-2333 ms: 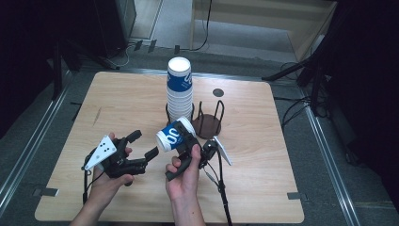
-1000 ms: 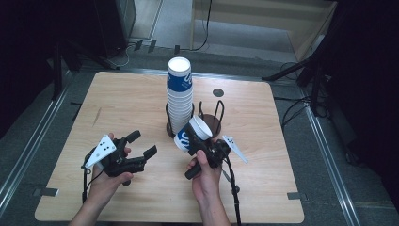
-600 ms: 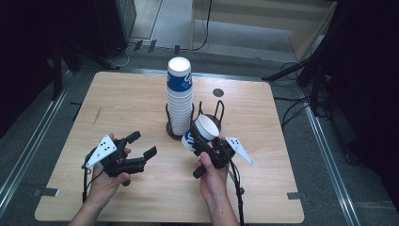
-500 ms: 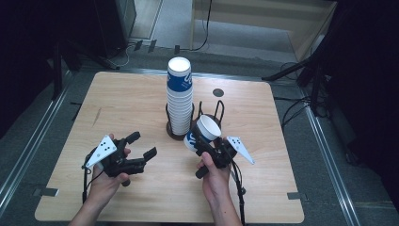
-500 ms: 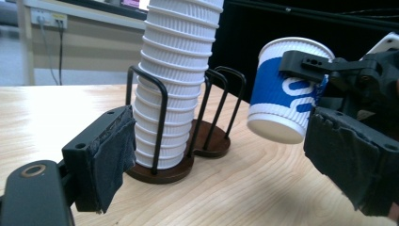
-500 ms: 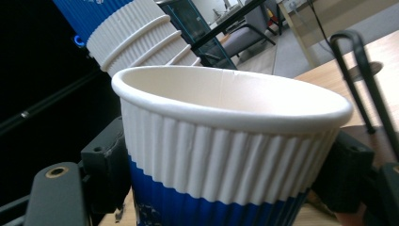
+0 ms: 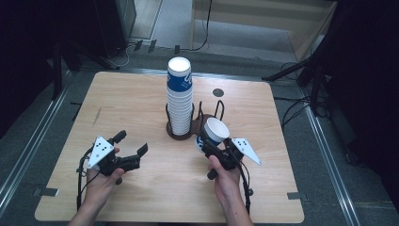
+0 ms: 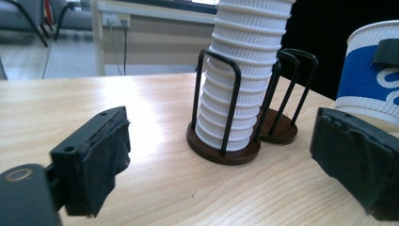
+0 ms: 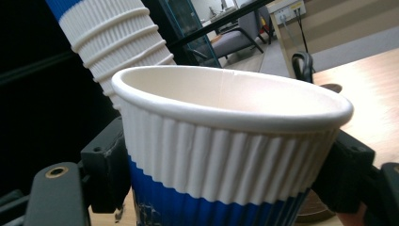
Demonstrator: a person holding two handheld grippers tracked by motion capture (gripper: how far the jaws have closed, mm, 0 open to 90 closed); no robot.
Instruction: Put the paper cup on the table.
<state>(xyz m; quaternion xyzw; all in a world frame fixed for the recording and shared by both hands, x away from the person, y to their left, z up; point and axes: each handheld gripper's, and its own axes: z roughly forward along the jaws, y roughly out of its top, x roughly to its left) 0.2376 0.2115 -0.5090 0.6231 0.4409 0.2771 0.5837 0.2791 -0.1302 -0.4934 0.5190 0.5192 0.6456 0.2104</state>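
A blue-and-white paper cup (image 7: 212, 134) is gripped, mouth up, by the right claw (image 7: 211, 149), just right of the cup stack (image 7: 179, 96) in its wire holder (image 7: 181, 129) mid-table (image 7: 117, 99). The left claw (image 7: 128, 150) is held open and empty near left.

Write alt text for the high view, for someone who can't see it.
A person's right hand holds a gripper shut on a blue and white paper cup, beside a tall stack of cups standing in a black wire holder on a wooden table. The left gripper, held open, hovers low over the table's left side.
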